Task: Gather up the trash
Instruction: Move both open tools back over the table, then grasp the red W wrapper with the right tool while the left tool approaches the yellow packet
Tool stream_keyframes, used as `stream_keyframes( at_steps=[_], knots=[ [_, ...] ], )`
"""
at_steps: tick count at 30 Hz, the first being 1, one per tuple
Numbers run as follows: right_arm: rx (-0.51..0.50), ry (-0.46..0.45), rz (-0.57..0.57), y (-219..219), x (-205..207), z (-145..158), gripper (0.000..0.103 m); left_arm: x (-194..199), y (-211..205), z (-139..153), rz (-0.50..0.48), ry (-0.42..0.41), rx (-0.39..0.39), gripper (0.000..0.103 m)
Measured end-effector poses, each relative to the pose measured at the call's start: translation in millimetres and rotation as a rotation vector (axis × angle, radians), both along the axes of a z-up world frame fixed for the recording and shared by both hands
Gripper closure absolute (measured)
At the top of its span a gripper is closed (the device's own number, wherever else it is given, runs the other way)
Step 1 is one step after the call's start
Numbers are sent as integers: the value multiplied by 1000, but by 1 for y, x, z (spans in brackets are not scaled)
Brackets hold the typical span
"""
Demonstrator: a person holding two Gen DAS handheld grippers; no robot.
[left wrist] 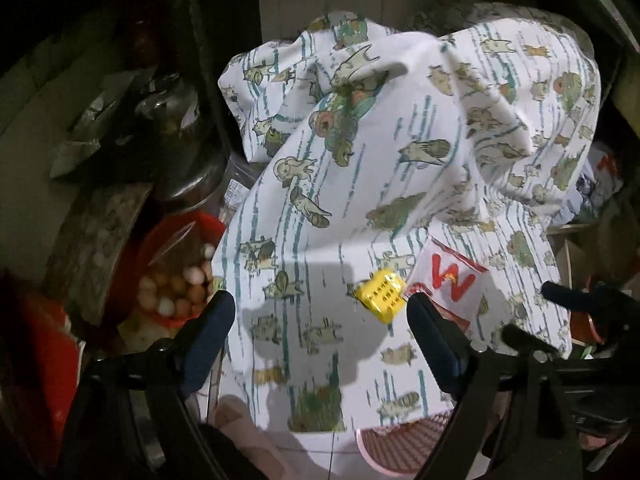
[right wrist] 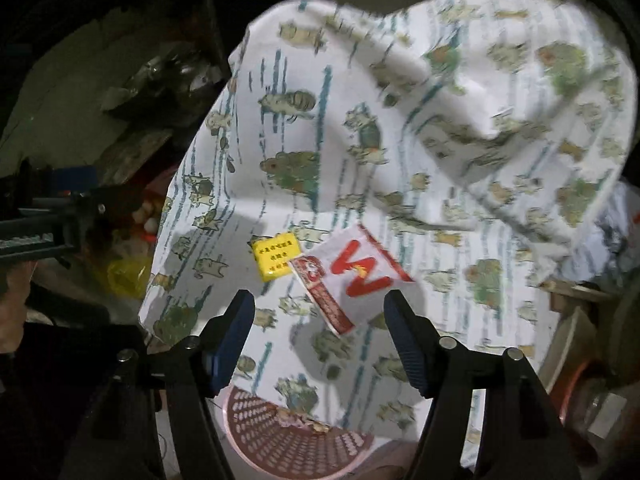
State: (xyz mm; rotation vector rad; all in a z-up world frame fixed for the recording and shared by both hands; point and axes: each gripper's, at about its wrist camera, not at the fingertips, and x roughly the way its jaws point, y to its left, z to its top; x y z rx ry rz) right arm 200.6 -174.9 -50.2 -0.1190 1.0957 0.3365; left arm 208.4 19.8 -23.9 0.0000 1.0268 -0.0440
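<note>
On patterned cloth (right wrist: 400, 140), twelve o'clock of empty, wide-open right claw (right wrist: 318, 346): red-white wrapper (right wrist: 356, 276), yellow packet (right wrist: 276, 256); approach low, pinch wrapper edge only

**Both grippers empty and spread**

The left gripper (left wrist: 320, 320) points steeply down, its blue-padded jaws wide apart with nothing clamped. The right gripper (right wrist: 320, 320) tilts down the same way, jaws parted and empty. In the right wrist view the left gripper's side shows at the left edge
</note>
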Motion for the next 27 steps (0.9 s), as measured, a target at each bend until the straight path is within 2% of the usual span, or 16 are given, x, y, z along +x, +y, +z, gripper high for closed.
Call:
stream_keyframes(
  at_steps=[2, 5, 7, 9, 10, 12, 14, 19, 24, 25, 26, 27],
  knots=[
    [-17, 30, -6, 8, 11, -20, 34, 8, 4, -17, 11, 20, 7, 14],
    [-36, 72, 0, 17, 24, -50, 34, 23, 9, -40, 29, 113, -1, 14],
    [-94, 81, 5, 23, 28, -65, 34, 34, 14, -48, 45, 147, 24, 14],
    [-162, 57, 16, 33, 33, -72, 34, 40, 21, -52, 95, 140, 44, 12],
    [-161, 55, 27, 37, 35, -73, 34, 44, 26, -54, 108, 147, 39, 12],
    [-136, 86, 58, 46, 41, -82, 34, 51, 32, -59, 120, 169, 21, 12],
    [-155, 116, 76, 54, 47, -96, 34, 55, 35, -62, 127, 181, 13, 11],
    [-184, 170, 45, 60, 57, -129, 34, 60, 35, -64, 119, 191, -37, 9],
    [-185, 165, -1, 51, 66, -144, 33, 65, 28, -67, 110, 187, 12, 7],
    [-170, 167, -5, 48, 67, -143, 37, 66, 28, -68, 109, 190, 18, 7],
    [-150, 175, -8, 45, 68, -143, 56, 67, 27, -70, 110, 194, 17, 7],
    [-114, 187, -3, 42, 69, -141, 69, 68, 27, -71, 112, 199, 11, 7]
  ],
)
